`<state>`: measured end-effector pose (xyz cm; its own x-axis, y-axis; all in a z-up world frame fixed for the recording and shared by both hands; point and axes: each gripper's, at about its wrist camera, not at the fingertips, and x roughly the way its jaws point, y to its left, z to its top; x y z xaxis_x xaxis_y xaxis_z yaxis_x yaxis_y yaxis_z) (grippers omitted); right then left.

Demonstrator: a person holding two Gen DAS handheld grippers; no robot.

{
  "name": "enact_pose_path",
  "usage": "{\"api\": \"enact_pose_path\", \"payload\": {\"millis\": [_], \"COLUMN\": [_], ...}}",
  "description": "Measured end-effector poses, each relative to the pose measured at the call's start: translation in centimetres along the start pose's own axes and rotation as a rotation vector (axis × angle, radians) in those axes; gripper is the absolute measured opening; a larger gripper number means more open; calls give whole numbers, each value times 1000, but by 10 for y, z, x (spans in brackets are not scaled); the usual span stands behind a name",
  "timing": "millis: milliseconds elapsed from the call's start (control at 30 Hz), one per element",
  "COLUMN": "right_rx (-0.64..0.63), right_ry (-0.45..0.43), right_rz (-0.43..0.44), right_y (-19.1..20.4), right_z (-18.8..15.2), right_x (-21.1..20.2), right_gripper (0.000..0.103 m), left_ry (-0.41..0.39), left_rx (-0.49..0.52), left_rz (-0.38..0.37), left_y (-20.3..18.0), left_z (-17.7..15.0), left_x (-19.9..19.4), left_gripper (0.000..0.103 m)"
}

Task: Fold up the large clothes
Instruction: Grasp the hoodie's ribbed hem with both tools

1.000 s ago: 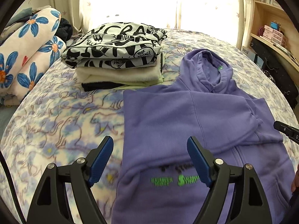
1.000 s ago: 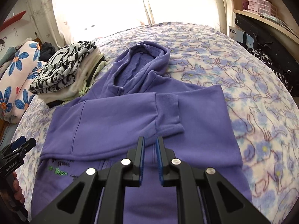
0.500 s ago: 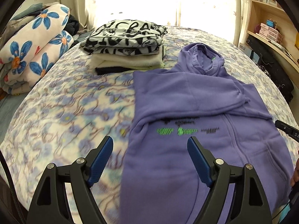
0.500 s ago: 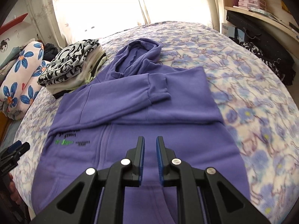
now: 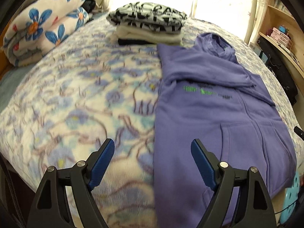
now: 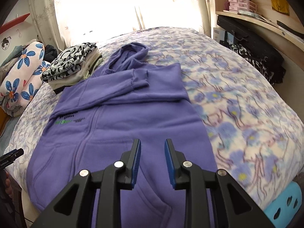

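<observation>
Here's the purple hoodie (image 6: 121,125), spread front-up on the flowered bedspread (image 6: 237,98), hood toward the window, both sleeves folded across the chest. The hem lies at the bed's near edge. Green lettering shows on its chest, below the folded sleeve.

My right gripper (image 6: 153,161) hovers over the hoodie's lower half, above the pouch pocket. Its jaws have just been opening; the blue pads stand a little way apart with nothing between them and nothing touched.

My left gripper (image 5: 152,163) hangs over the hoodie's left edge, jaws spread wide: one pad over the bedspread, the other over the purple cloth. Nothing pinched there either.

Beyond the hoodie's left shoulder, just beside it, sits a stack of folded clothes (image 5: 150,26), a black-and-white print on top. Further left of the hoodie, well apart, lies a rolled quilt with blue flowers (image 5: 43,22). To the hoodie's right, past the bed, wooden shelves (image 6: 256,17) with small pink boxes.
</observation>
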<state>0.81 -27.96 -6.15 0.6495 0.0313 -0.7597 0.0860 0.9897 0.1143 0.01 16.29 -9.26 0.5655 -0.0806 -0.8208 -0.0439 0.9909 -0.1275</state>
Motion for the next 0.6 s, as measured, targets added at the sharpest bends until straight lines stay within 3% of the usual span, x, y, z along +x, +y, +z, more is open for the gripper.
{"api": "enact_pose_path", "payload": {"millis": [100, 300, 600], "right_rx": [22, 75, 143], "right_ry": [27, 67, 145], "right_rz": [14, 45, 59], "right_y": [-11, -45, -100], "right_z": [-14, -34, -71], "right_x": [-2, -11, -23], "right_gripper": [26, 26, 26], "left_ry": [46, 113, 128], "left_rx": [-4, -15, 16], "left_rz": [-50, -230, -314], "left_y": [4, 10, 0], "left_z": [-12, -41, -63], "left_x": [6, 11, 9], "left_gripper": [81, 81, 81]}}
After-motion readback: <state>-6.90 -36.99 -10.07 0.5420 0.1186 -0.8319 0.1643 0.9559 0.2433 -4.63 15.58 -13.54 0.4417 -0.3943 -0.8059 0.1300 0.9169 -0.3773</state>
